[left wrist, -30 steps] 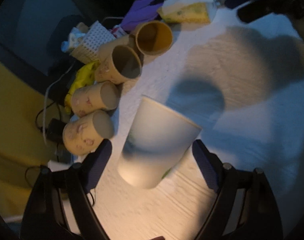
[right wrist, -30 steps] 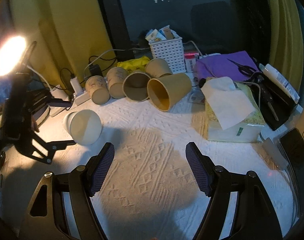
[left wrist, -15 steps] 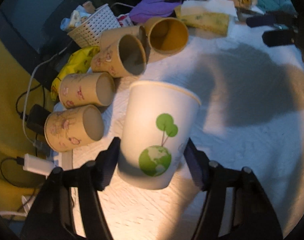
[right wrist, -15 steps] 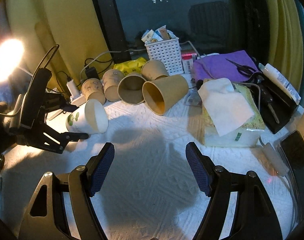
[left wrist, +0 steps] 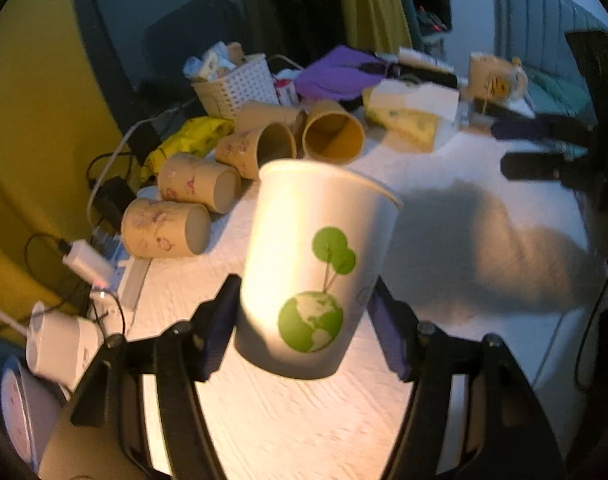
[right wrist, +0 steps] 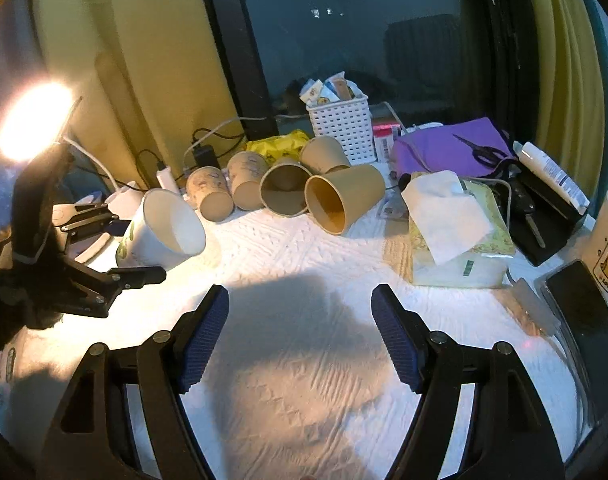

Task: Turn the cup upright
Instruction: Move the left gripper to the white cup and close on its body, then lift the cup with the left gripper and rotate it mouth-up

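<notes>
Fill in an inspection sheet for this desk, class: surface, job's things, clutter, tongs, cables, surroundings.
Surface: white textured cloth, lamp-lit.
Job's things: white cup with green globe print, tilted, mouth angled up, off the cloth.
Clutter: five brown cups lying down, white basket, tissue pack, scissors on purple cloth.
Tongs: left tongs shut on white cup; right tongs open, empty.
Cables: charger leads at back edge.
Surroundings: dark window, yellow curtains.
</notes>
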A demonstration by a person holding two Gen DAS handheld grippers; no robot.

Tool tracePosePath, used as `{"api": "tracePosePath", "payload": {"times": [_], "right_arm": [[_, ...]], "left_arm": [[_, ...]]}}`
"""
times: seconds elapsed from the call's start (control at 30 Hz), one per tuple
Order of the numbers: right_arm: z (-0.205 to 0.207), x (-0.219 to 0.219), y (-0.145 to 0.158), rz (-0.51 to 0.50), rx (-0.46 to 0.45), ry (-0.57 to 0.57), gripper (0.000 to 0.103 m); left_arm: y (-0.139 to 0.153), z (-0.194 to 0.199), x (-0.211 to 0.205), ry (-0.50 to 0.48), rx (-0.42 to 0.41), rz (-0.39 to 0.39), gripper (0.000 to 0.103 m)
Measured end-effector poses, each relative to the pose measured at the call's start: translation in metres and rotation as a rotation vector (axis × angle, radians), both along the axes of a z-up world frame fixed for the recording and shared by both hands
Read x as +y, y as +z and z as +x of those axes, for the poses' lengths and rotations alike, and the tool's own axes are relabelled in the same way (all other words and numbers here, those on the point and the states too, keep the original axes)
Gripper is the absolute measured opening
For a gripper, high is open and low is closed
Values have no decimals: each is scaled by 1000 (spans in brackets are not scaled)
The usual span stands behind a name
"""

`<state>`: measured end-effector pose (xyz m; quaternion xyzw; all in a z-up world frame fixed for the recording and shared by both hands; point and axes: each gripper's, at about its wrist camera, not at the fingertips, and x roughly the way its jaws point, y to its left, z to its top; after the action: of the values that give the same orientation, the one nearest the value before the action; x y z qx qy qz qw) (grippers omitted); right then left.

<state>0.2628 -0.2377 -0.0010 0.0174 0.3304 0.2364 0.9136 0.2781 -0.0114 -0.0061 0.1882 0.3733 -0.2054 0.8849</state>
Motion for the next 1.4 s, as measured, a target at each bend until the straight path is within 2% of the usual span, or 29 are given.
{"api": "tracePosePath", "payload": {"times": [0.4,0.5,0.6,0.9,1.13,1.27,1.4], "right_arm": [[-45,1,13,25,-24,50,76],[-56,3,14,27,-28,64,76],[-67,5,14,28,-27,74,76],[-99,11,18,16,-43,102,76],[-127,20,24,4,-72,123,76],[-144,25,31,8,-89,141,76],[-158,28,39,65,-73,190,76]], "left_arm": [[15,-76,-8,163,-39,-132,64],[17,-95,-7,220,-49,-195,64],[17,-112,-6,275,-57,-243,64],[11,-164,-4,359,-87,-335,64],[6,-200,0,399,-135,-397,64],[1,-224,2,428,-190,-433,64],[-8,-246,4,481,-250,-452,64]]}}
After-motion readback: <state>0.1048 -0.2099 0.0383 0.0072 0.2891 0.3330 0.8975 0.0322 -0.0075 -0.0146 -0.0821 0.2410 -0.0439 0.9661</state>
